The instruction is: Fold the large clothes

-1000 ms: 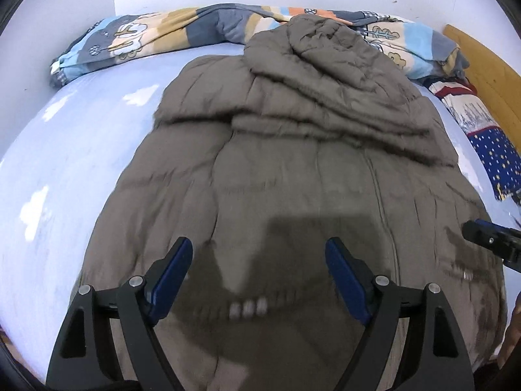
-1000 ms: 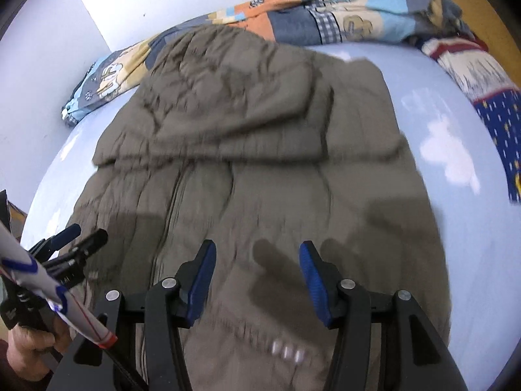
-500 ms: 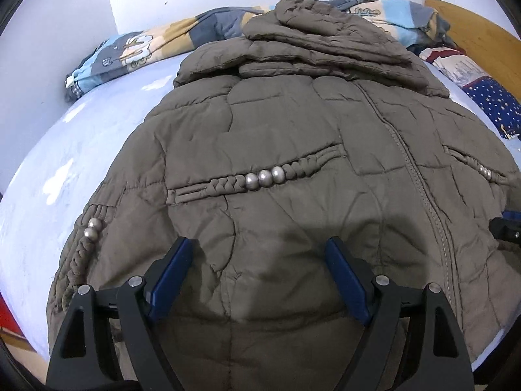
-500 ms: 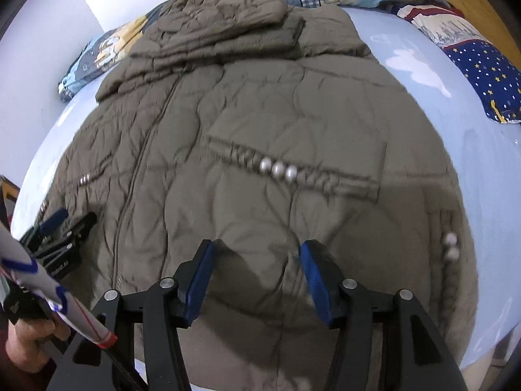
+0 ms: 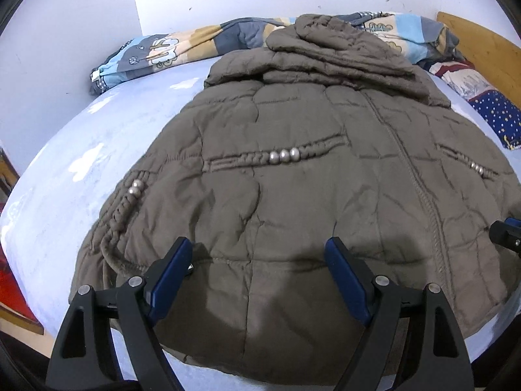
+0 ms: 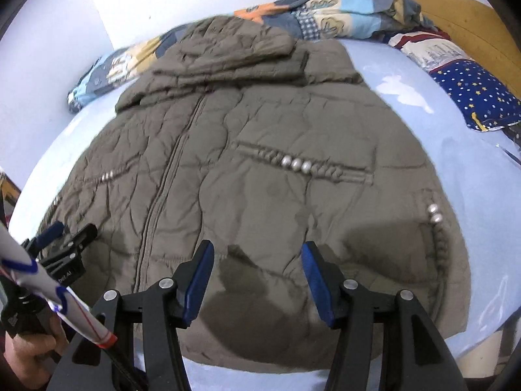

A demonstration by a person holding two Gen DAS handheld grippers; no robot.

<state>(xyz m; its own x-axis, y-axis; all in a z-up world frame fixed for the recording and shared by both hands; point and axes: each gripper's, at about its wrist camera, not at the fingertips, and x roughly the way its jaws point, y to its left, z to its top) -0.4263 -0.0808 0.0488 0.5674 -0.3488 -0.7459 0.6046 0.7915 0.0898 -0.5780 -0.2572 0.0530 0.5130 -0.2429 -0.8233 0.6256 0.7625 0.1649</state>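
Two grippers hang over the near hem of a brown padded coat (image 5: 293,195), both with fingers spread and nothing between them. The left gripper (image 5: 257,280) is above the hem on the coat's left half; the right gripper (image 6: 257,280) is above the hem on the right half, beyond the zip (image 6: 169,176) that runs up the middle. The coat lies front up and flat on the bed (image 5: 81,169), its hem at the near edge, its hood (image 5: 329,42) folded down over the collar toward the far edge. Each front panel carries a braided pocket trim with three silver beads (image 5: 285,155), and more beads (image 6: 434,213) sit on the sleeve at the coat's right side. A rolled patchwork quilt (image 5: 162,52) lies along the far edge against the wall, touching the hood. A star-print pillow (image 6: 475,94) lies at the far right corner, clear of the coat, beside a wooden headboard (image 6: 462,16). In the right wrist view the left gripper shows at the lower left, held in a hand (image 6: 29,348).
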